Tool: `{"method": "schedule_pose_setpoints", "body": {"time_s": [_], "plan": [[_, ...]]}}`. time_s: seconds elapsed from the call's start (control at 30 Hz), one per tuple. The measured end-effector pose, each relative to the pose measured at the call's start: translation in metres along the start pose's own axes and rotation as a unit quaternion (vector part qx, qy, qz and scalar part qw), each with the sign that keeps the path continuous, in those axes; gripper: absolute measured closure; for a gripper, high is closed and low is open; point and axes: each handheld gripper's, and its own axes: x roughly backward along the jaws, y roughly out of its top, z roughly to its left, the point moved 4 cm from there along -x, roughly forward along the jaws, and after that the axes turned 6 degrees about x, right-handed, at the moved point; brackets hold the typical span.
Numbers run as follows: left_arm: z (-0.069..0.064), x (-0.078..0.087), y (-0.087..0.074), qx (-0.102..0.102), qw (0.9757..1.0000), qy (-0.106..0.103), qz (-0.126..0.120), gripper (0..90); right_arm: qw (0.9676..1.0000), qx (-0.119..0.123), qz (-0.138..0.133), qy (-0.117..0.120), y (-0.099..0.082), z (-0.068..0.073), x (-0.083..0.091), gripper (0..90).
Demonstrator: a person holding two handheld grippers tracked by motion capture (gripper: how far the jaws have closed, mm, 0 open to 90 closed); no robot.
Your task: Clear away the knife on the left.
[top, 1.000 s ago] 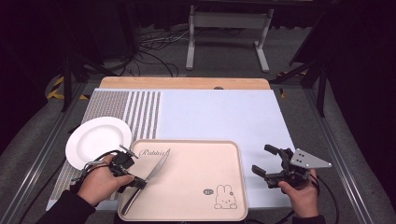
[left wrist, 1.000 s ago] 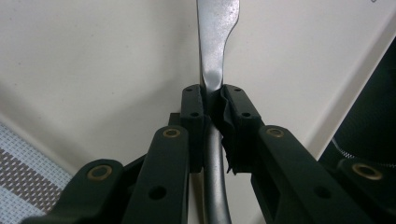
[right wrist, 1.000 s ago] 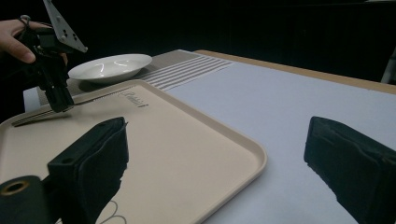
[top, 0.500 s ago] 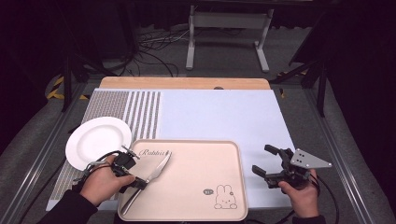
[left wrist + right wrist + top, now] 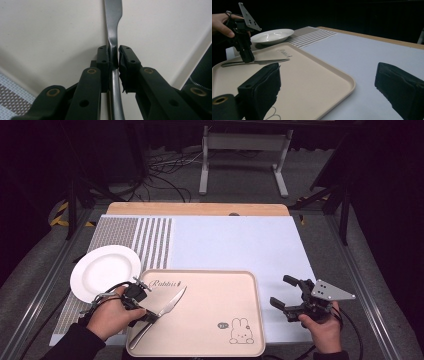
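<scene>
One round white ceramic plate (image 5: 105, 272) sits at the left on the striped grey-and-white woven placemat (image 5: 135, 237), just beside the tray's near-left corner. One placemat, one plate, one tray, one knife and two grippers are on the table.

The left gripper (image 5: 142, 307) stands over the left edge of the rectangular beige plastic tray (image 5: 210, 320). Its jaws are nearly together and pinch the one silver metal table knife (image 5: 161, 315) around the narrow neck where handle meets blade; in the left gripper view the pads (image 5: 103, 60) press on both sides of the metal (image 5: 113, 37). The knife is plain, smooth and shiny, with a slim rounded handle and a broader blade that curves slightly to its tip. It lies inside the tray's left part, slanted, handle toward the near-left corner and blade pointing up and right; in the right gripper view it (image 5: 259, 62) lies about level at the tray's floor, though contact cannot be made out.

The tray carries the cursive word "Rabbit" (image 5: 165, 283) near its far-left corner and a small line-drawn rabbit (image 5: 240, 331) with a tiny dark label beside it, too small to read, near its near-right corner.

At the right, the right gripper (image 5: 290, 295) hovers over the pale blue mat (image 5: 240, 245) just beside the tray, jaws spread wide with nothing between them.
</scene>
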Motion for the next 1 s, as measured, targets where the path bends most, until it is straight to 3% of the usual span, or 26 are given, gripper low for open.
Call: {"method": "schedule_pose_setpoints", "body": {"time_s": [0.07, 0.1, 0.13, 0.33, 0.43, 0.5, 0.53, 0.57, 0.63, 0.67, 0.7, 0.77, 0.83, 0.9, 0.97, 1.0], "plan": [[0.000, 0.001, 0.000, -0.001, 1.0000, 0.001, -0.004, 67.4, 1.0000, 0.001, 0.000, 0.001, 0.000, 0.000, 0.000, 7.2], [0.001, 0.002, 0.000, -0.001, 0.9999, 0.006, -0.010, 67.4, 1.0000, 0.001, 0.000, 0.001, 0.000, 0.000, 0.000, 7.2], [0.001, 0.002, 0.001, -0.006, 0.9999, 0.011, -0.011, 59.2, 1.0000, 0.000, 0.002, 0.001, 0.000, 0.000, 0.000, 7.2], [-0.002, 0.007, 0.004, -0.040, 0.9981, 0.034, -0.033, 44.3, 1.0000, 0.000, 0.002, 0.003, 0.000, 0.001, -0.001, 7.3], [-0.007, 0.010, 0.010, -0.077, 0.9935, 0.052, -0.066, 31.6, 1.0000, 0.000, 0.002, 0.003, -0.001, 0.001, -0.001, 7.3], [-0.014, 0.011, 0.016, -0.114, 0.9880, 0.055, -0.088, 23.6, 1.0000, 0.000, 0.003, 0.004, -0.001, 0.001, -0.001, 7.2], [-0.014, 0.011, 0.016, -0.114, 0.9880, 0.055, -0.088, 22.5, 1.0000, 0.000, 0.003, 0.004, -0.001, 0.001, -0.001, 7.2], [-0.020, 0.010, 0.019, -0.135, 0.9836, 0.051, -0.108, 21.6, 1.0000, -0.001, 0.002, 0.004, -0.001, 0.001, -0.001, 7.3], [-0.024, 0.009, 0.022, -0.155, 0.9799, 0.050, -0.115, 21.1, 1.0000, 0.000, 0.002, 0.005, 0.000, 0.001, -0.001, 7.3], [-0.024, 0.009, 0.022, -0.155, 0.9799, 0.050, -0.115, 21.4, 1.0000, 0.000, 0.002, 0.005, 0.000, 0.001, -0.001, 7.3], [-0.027, 0.008, 0.025, -0.181, 0.9743, 0.053, -0.124, 22.0, 1.0000, -0.001, 0.001, 0.005, 0.000, 0.001, -0.001, 7.3], [-0.029, 0.007, 0.026, -0.183, 0.9738, 0.050, -0.125, 23.5, 1.0000, -0.001, 0.001, 0.005, 0.000, 0.000, -0.001, 7.2], [-0.032, 0.006, 0.028, -0.193, 0.9711, 0.035, -0.136, 30.7, 1.0000, -0.002, 0.001, 0.004, 0.000, 0.000, -0.001, 7.3], [-0.035, 0.006, 0.030, -0.208, 0.9670, 0.034, -0.143, 36.7, 1.0000, -0.002, 0.000, 0.005, 0.000, 0.000, -0.001, 7.2], [-0.037, 0.005, 0.031, -0.222, 0.9635, 0.026, -0.147, 51.3, 1.0000, -0.001, 0.000, 0.004, 0.000, 0.000, 0.000, 7.4], [-0.038, 0.006, 0.032, -0.231, 0.9614, 0.023, -0.148, 51.3, 1.0000, -0.001, 0.000, 0.004, 0.000, 0.000, 0.000, 7.4]]}}
